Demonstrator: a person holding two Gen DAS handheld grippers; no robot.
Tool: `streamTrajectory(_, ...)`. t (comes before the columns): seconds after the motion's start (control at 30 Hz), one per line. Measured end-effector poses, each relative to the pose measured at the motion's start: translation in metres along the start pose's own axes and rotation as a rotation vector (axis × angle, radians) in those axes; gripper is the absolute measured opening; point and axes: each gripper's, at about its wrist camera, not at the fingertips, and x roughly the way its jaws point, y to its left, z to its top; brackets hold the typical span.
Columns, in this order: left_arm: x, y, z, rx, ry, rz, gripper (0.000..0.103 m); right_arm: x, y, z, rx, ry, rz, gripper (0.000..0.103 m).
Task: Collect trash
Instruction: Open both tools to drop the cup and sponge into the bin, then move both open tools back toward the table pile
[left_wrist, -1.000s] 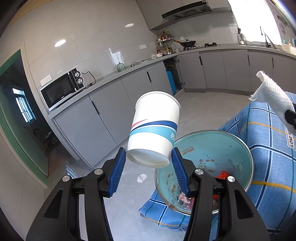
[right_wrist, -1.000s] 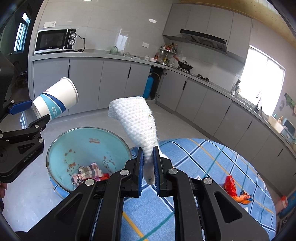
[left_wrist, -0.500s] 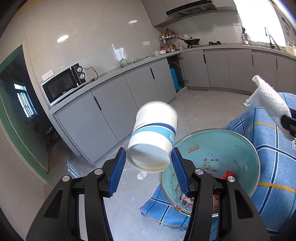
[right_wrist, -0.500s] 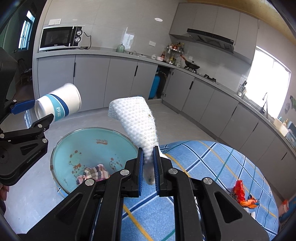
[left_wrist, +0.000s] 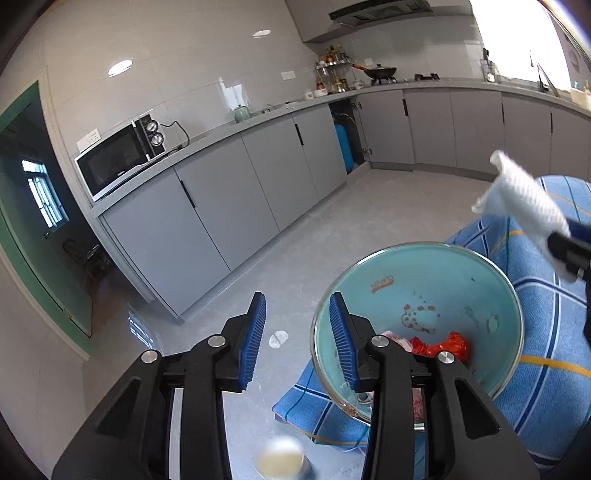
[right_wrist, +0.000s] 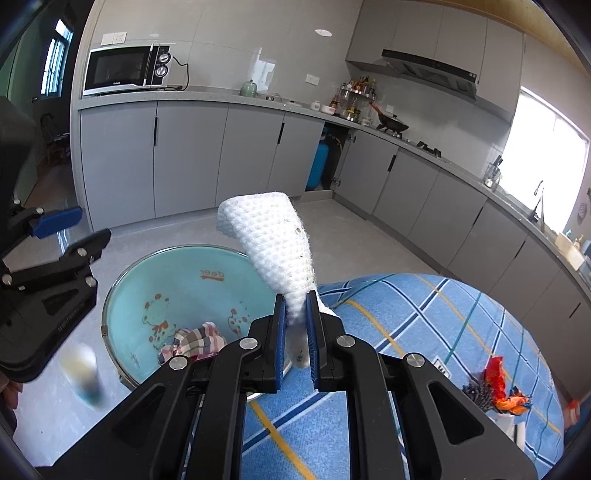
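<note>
My left gripper (left_wrist: 297, 310) hangs over the floor beside the teal bowl (left_wrist: 424, 291), its jaws closing with nothing between them. The white-and-blue paper cup (left_wrist: 280, 461) is a blur below it, falling beside the bowl's outer edge; the right wrist view shows the cup (right_wrist: 83, 376) left of the bowl (right_wrist: 177, 273). My right gripper (right_wrist: 295, 306) is shut on a white waffle-textured wipe (right_wrist: 275, 243) that stands up just right of the bowl. In the bowl lie a red wrapper (left_wrist: 443, 343) and a plaid scrap (right_wrist: 192, 341).
The bowl sits at the edge of a table with a blue plaid cloth (right_wrist: 424, 332). A red-orange wrapper (right_wrist: 498, 380) lies on it at the right. Grey floor (left_wrist: 295, 240) and grey kitchen cabinets (left_wrist: 221, 206) lie beyond.
The left gripper has let go of the paper cup, which has dropped out from between its fingers and is falling. The jaws have narrowed. The right gripper still holds the wipe.
</note>
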Motion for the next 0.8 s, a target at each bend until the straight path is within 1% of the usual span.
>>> streamTrajectory(0.03,0.000,0.003,0.001,-0.008,-0.006,0.019,0.044,0.002,0.001,0.000,-0.001,0.002,0.005,0.012)
streamTrajectory(0.07,-0.001,0.005,0.001,-0.013,-0.009,0.029,0.051,0.003,0.002,0.000,-0.001,0.005,0.010,0.012)
streamTrajectory(0.13,-0.001,0.012,0.001,-0.027,-0.010,0.054,0.059,0.006,0.004,0.000,0.002,0.008,0.031,0.015)
streamTrajectory(0.17,-0.001,0.015,0.002,-0.038,-0.012,0.064,0.059,0.008,0.006,0.001,0.001,0.004,0.038,0.017)
streamTrajectory(0.2,-0.001,0.018,0.002,-0.041,-0.011,0.068,0.059,0.010,0.009,0.002,-0.004,0.006,0.047,0.027)
streamTrajectory(0.23,-0.001,0.021,0.002,-0.046,-0.011,0.079,0.063,0.011,0.011,0.002,-0.007,0.009,0.068,0.047)
streamTrajectory(0.27,-0.002,0.024,0.002,-0.053,-0.015,0.095,0.074,0.010,0.013,0.003,-0.005,0.001,0.078,0.057)
streamTrajectory(0.3,-0.002,0.027,0.003,-0.063,-0.020,0.111,0.080,0.008,0.013,0.003,-0.001,-0.013,0.071,0.061)
streamTrajectory(0.33,-0.003,0.031,0.003,-0.072,-0.024,0.127,0.082,0.006,0.012,0.002,-0.002,-0.012,0.061,0.061)
streamTrajectory(0.37,-0.004,0.032,0.004,-0.072,-0.025,0.130,0.081,0.005,0.009,0.002,0.003,-0.011,0.059,0.061)
streamTrajectory(0.5,-0.008,0.029,0.004,-0.073,-0.026,0.111,0.083,-0.005,-0.003,0.001,0.037,-0.015,0.040,0.061)
streamTrajectory(0.57,-0.012,0.021,0.004,-0.064,-0.030,0.080,0.089,-0.014,-0.010,-0.004,0.044,-0.018,0.018,0.062)
streamTrajectory(0.63,-0.019,0.011,0.004,-0.055,-0.041,0.042,0.090,-0.025,-0.019,-0.011,0.055,-0.015,-0.006,0.067)
streamTrajectory(0.7,-0.025,-0.002,0.003,-0.028,-0.054,0.018,0.092,-0.033,-0.029,-0.019,0.070,-0.008,-0.042,0.067)
streamTrajectory(0.8,-0.036,-0.024,0.003,0.003,-0.061,-0.040,0.092,-0.049,-0.052,-0.035,0.116,0.006,-0.088,0.068)
